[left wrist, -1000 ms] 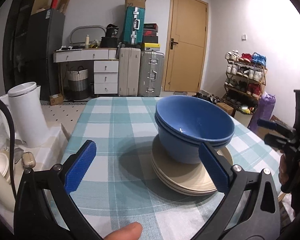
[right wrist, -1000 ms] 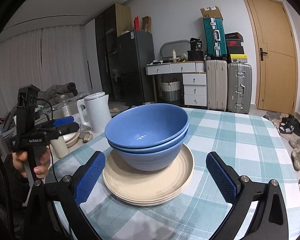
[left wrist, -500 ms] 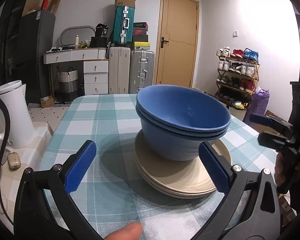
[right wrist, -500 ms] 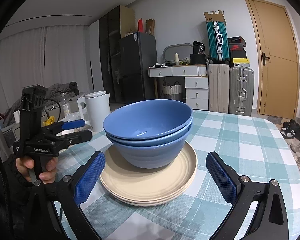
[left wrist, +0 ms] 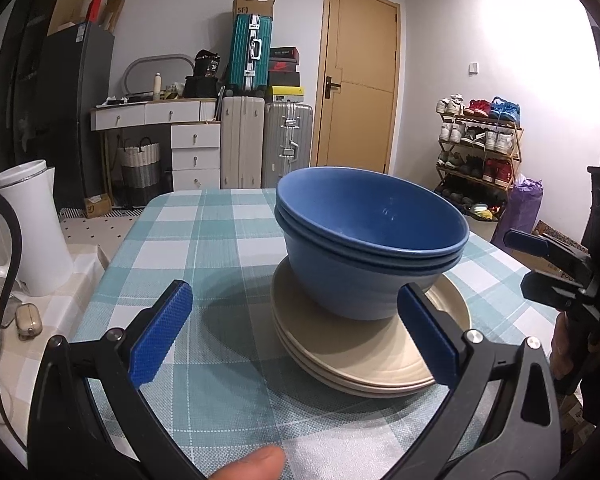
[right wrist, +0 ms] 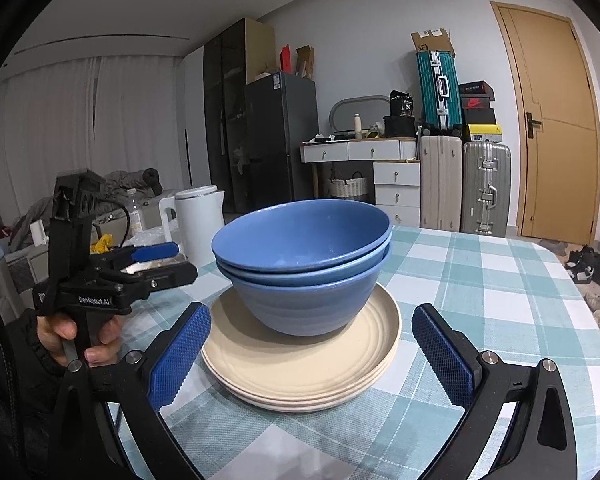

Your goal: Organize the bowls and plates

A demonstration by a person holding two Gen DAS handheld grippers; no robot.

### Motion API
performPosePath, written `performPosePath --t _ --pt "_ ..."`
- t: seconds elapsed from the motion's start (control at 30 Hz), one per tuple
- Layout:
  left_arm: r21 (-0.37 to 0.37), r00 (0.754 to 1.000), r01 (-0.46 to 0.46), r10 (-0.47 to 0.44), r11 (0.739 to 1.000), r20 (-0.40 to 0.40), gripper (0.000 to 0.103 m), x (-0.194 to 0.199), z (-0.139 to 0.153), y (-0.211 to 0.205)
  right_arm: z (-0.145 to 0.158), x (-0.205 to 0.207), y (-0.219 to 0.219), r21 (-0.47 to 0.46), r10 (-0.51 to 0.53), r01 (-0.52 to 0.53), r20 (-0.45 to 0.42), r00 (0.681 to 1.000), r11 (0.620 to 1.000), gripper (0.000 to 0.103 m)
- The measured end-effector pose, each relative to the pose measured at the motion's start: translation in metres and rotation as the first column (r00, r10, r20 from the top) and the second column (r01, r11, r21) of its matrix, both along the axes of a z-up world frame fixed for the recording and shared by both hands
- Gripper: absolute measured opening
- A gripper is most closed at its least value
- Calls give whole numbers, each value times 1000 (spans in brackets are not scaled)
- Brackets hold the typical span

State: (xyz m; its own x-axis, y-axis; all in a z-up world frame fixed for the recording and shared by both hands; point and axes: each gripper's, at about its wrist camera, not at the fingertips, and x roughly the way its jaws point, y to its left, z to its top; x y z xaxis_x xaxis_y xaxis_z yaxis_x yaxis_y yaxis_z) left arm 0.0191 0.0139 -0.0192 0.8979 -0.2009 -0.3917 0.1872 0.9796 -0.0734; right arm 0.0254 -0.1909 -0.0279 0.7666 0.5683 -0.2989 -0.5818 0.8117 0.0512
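Note:
A nested stack of blue bowls (left wrist: 372, 240) (right wrist: 304, 240) sits upright on a stack of cream plates (left wrist: 380, 352) (right wrist: 300, 376), on the teal checked tablecloth (left wrist: 204, 248). My left gripper (left wrist: 294, 290) is open, low over the cloth on the near left of the stack; its right pad (left wrist: 428, 332) overlaps the plates' rim. My right gripper (right wrist: 310, 312) is open and straddles the stack's near side, touching nothing. Each gripper shows side-on in the other's view, hand-held, jaws apart: the right gripper (left wrist: 518, 260), the left gripper (right wrist: 180, 262).
A white kettle (left wrist: 28, 232) (right wrist: 198, 224) and small items stand on a side surface left of the table. A fingertip (left wrist: 252, 464) shows at the bottom edge. Suitcases (left wrist: 264, 140), drawers, a door and a shoe rack (left wrist: 480, 140) lie beyond the table's far end.
Both grippers have dropped lower and drawn nearer the stack, which looms larger and more side-on. Bowls and plates have not moved. Both grippers stay open.

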Motion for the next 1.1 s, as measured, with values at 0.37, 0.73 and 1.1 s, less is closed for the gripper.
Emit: performPosePath --t 0.37,0.73,1.1 --pt "-3 1000 5 -5 1000 10 102 0 -2 2 -1 2 -4 21 -14 14 7 1000 1000 103" --pt "-1 1000 7 -7 1000 18 102 -7 4 3 -2 3 -5 22 -9 9 6 1000 1000 103" --pt "-4 1000 12 -12 1000 21 102 -8 5 3 -2 2 -6 24 -9 9 5 1000 1000 103"
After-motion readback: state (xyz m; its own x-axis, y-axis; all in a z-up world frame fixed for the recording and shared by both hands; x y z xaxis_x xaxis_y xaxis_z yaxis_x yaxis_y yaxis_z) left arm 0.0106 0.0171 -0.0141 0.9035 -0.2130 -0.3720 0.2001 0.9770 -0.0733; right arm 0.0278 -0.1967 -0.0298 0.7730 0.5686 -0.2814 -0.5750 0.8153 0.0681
